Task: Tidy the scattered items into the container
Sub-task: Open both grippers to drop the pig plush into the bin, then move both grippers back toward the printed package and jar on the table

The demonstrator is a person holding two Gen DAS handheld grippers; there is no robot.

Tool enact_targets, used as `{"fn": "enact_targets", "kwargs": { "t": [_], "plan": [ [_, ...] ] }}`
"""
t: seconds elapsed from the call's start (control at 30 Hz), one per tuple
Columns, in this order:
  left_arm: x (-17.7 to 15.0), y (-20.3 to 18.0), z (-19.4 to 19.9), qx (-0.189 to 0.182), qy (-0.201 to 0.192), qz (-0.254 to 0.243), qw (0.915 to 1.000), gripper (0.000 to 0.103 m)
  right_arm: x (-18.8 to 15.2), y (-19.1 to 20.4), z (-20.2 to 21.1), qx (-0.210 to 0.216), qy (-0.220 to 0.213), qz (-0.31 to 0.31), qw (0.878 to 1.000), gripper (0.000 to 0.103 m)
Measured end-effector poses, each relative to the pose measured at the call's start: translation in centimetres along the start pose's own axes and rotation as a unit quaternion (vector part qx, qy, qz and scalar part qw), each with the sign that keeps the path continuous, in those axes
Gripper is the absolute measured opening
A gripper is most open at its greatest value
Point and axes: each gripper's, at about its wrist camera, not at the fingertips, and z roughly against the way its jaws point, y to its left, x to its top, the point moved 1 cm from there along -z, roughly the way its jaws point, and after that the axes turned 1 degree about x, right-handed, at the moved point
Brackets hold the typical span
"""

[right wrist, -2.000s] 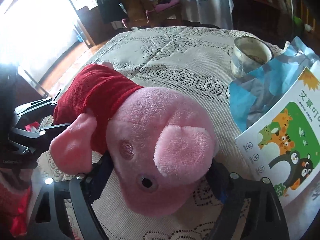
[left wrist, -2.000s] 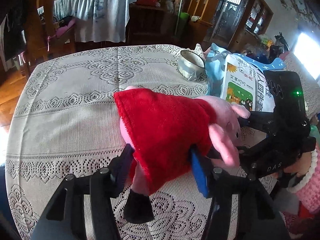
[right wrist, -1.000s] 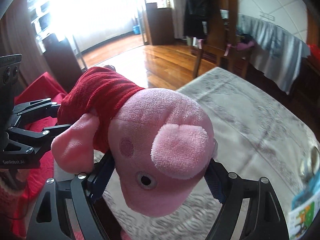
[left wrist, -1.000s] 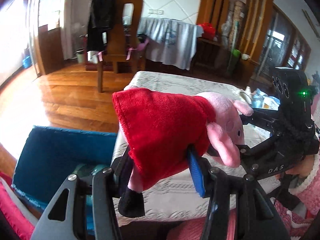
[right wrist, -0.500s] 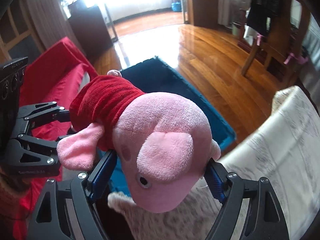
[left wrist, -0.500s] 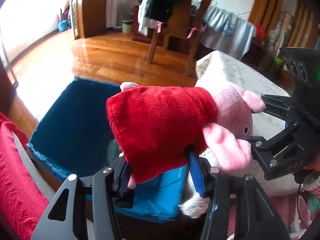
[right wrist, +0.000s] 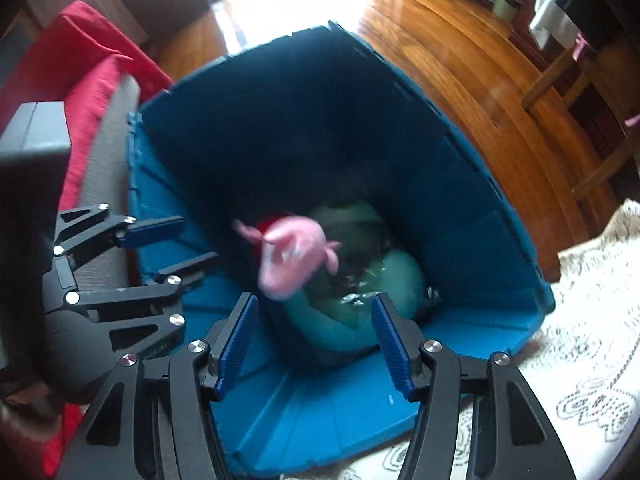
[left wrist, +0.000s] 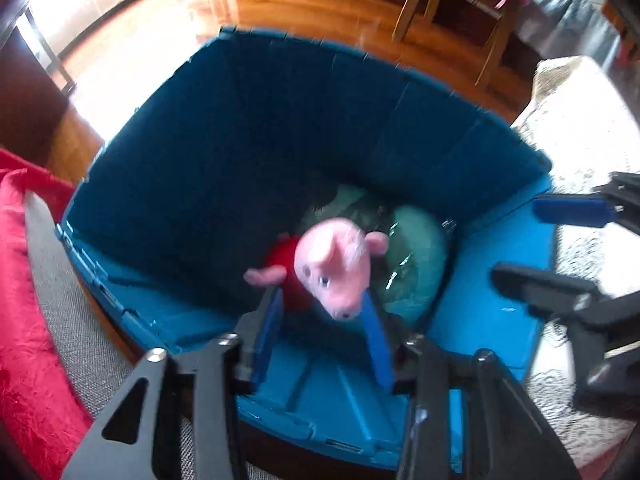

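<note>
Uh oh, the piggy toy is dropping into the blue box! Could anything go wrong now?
Maybe. The pink plush pig in a red dress is blurred, free of both grippers, above the green cushion-like thing wrapped in clear plastic in the blue folding crate. It might bounce or roll off that slippery plastic and land awkwardly. The left gripper is opening and the right gripper closing just above the crate, so either could bump its wall.

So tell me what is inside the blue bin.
Inside the blue bin the pink pig toy, red-dressed and blurred, sits above a green cushion-like thing with something dark on it. The bin's floor beneath them is hidden.
</note>
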Motion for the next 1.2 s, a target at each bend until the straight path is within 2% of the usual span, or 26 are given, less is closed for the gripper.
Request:
{"fn": "enact_targets", "kwargs": {
  "t": [0.03, 0.07, 0.17, 0.3, 0.47, 0.57, 0.83, 0.93, 0.97, 1.07, 1.2],
  "plan": [
    [-0.3, 0.2, -0.7, 0.008, 0.006, 0.001, 1.0000, 0.079, -0.2, -0.3, -0.5, -0.003, 0.010, -0.006, 1.000, 0.060],
    [-0.6, 0.2, -1.1, 0.015, 0.009, 0.001, 0.9998, 0.086, -0.3, -0.6, -1.1, -0.007, 0.026, -0.015, 1.000, 0.063],
    [-1.1, 0.5, -1.5, 0.017, 0.014, 0.004, 0.9997, 0.087, -0.6, -1.2, -1.4, -0.014, 0.041, -0.027, 0.999, 0.065],
    [-1.1, 0.4, -0.8, 0.015, 0.015, 0.009, 0.9997, 0.087, -1.1, -1.4, -1.4, -0.029, 0.061, -0.030, 0.997, 0.086],
    [-0.5, 0.2, 0.7, 0.012, 0.009, 0.009, 0.9998, 0.087, -3.2, -2.7, -0.3, -0.039, 0.072, -0.042, 0.996, 0.086],
    [-0.4, 0.5, 2.0, 0.016, 0.005, 0.013, 0.9998, 0.087, -4.6, -3.6, 1.3, -0.031, 0.075, -0.054, 0.995, 0.086],
    [-0.2, -0.5, 5.7, 0.024, -0.012, 0.012, 0.9996, 0.087, -7.8, -5.8, 7.6, -0.007, 0.017, -0.083, 0.996, 0.086],
    [-0.2, -1.6, 7.3, 0.030, -0.018, -0.001, 0.9994, 0.087, -9.3, -6.7, 10.6, -0.021, -0.009, -0.086, 0.996, 0.086],
    [-0.2, -2.2, 7.8, 0.034, -0.019, -0.008, 0.9992, 0.087, -10.0, -7.4, 11.8, -0.024, -0.019, -0.093, 0.995, 0.086],
    [-0.3, -4.4, 9.5, 0.039, -0.022, -0.031, 0.9985, 0.087, -12.1, -9.7, 14.6, -0.026, -0.037, -0.124, 0.991, 0.099],
    [-0.2, -8.7, 12.5, 0.023, -0.038, -0.061, 0.9971, 0.087, -15.6, -13.0, 18.2, -0.035, -0.061, -0.161, 0.984, 0.099]
  ]
}}
